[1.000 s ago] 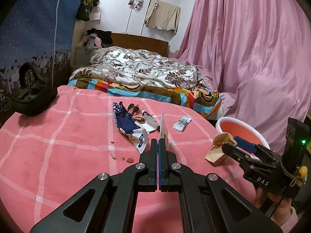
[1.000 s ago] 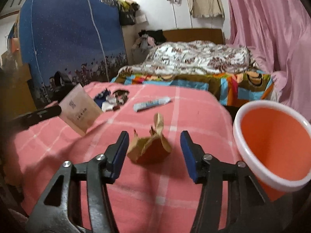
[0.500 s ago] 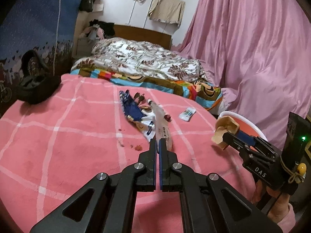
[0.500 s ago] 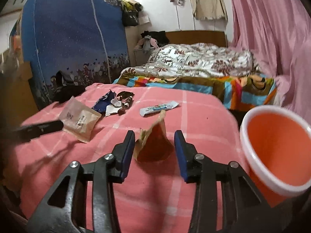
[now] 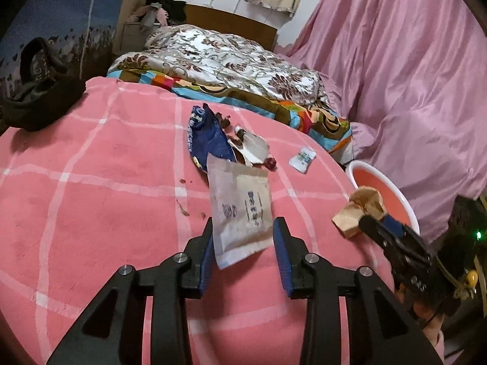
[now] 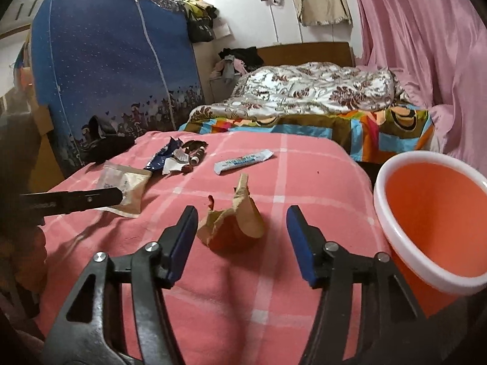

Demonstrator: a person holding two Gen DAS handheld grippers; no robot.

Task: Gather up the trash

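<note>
Left claw (image 5: 243,255) spread, sachet (image 5: 240,206) apparently loose between pads, mid table (image 5: 91,197). Right claw (image 6: 242,243) spread around crumpled paper (image 6: 234,228) near right edge, beside bucket (image 6: 379,191). Close on paper's bulk, lift clear of rim, then release.

Lighting: dim, even indoor light; source not visible.
Shadows: soft, on the pink checked blanket (image 6: 274,200) at frame lower left.
Distortion: strong fisheye curvature, dark vignette at corners.
Focus: left edge blurred in right wrist view.
</note>
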